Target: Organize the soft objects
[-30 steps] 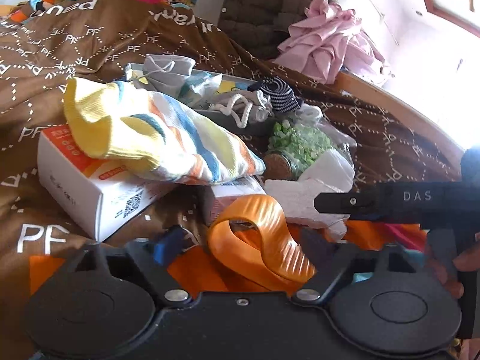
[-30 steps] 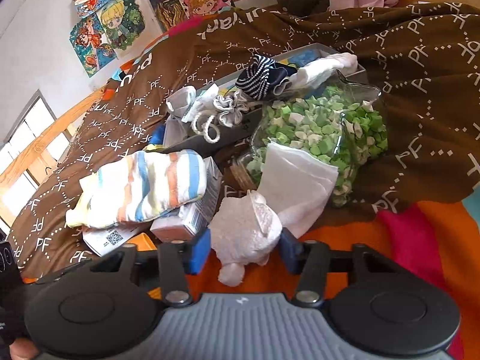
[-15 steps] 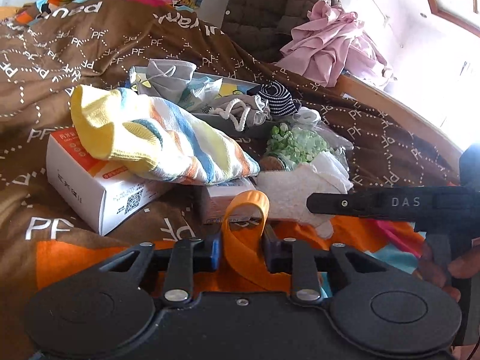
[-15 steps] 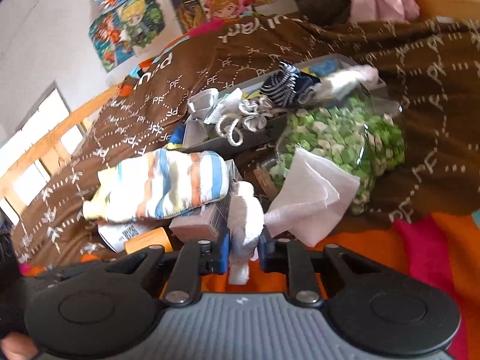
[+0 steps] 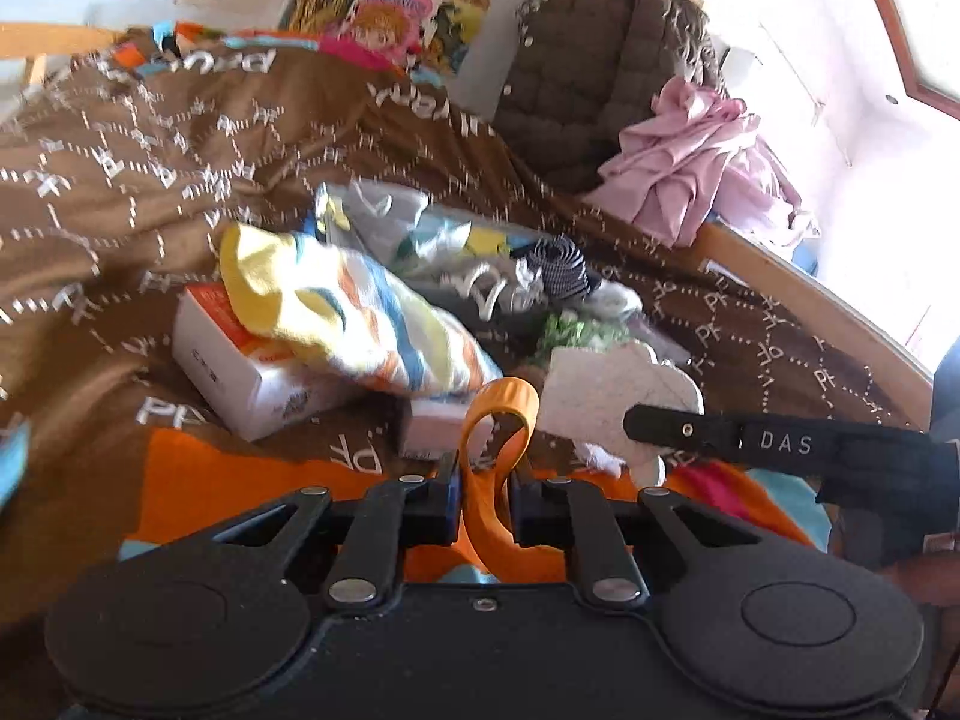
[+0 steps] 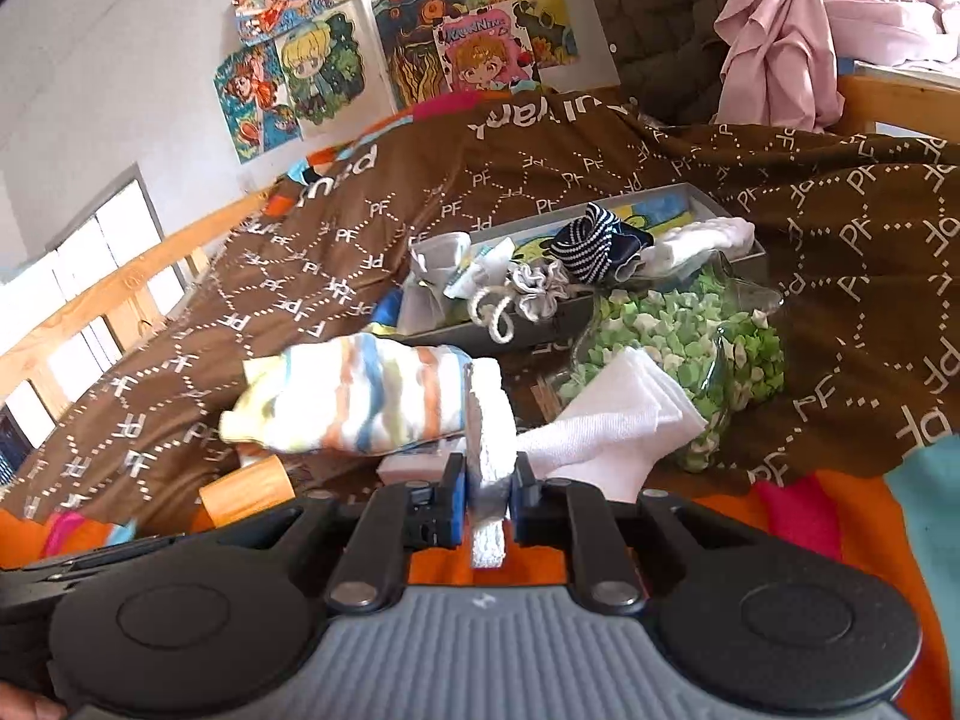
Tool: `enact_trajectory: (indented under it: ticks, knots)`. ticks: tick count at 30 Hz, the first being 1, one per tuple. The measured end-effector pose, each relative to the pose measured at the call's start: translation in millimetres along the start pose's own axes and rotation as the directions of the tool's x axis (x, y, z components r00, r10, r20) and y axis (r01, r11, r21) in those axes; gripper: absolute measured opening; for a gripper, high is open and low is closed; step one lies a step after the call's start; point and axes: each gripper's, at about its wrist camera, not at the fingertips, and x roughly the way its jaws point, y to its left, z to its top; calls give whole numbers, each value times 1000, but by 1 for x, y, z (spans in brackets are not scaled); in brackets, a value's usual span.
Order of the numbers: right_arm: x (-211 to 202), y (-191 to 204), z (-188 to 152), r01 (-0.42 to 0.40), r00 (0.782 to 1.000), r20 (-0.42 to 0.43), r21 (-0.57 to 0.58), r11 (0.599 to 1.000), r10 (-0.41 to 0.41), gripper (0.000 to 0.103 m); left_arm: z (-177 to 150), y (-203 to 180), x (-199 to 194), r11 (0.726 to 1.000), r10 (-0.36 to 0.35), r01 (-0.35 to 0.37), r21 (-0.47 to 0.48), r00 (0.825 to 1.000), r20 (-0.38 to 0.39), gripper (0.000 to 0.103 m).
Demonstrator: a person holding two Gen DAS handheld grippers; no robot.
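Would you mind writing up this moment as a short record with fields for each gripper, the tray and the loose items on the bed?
left gripper: shut on orange band, which loops up between the fingers
right gripper: shut on white fluffy cloth
grey tray: on the brown blanket; holds a striped navy sock and a grey drawstring pouch
striped pastel sock: draped over a white box
bag of green pieces: beside the tray, a folded white cloth against it

A sock [image 6: 354, 402] is lying on a box [image 5: 240, 372], left of a jar [image 6: 690, 354]; a tray [image 6: 540, 324] is sitting farther back.
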Motion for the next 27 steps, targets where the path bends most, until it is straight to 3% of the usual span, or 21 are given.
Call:
enact_trajectory:
  ticks: [9, 16, 19, 27]
  knots:
    - [-10, 14, -9, 30, 998, -52, -101, 994, -35, 16, 6, -5, -20, 999, 46, -46, -23, 999, 26, 16]
    - [-28, 29, -16, 54, 998, -9, -221, 974, -57, 16, 14, -9, -27, 998, 49, -48, -27, 997, 59, 16]
    - [-26, 36, -21, 62, 997, -28, -282, 957, -73, 16, 17, -8, -26, 998, 51, -49, -29, 997, 62, 16]
    - [-14, 35, -28, 61, 992, -91, -304, 951, -93, 17, 17, -2, -25, 998, 50, -47, -52, 997, 65, 16]
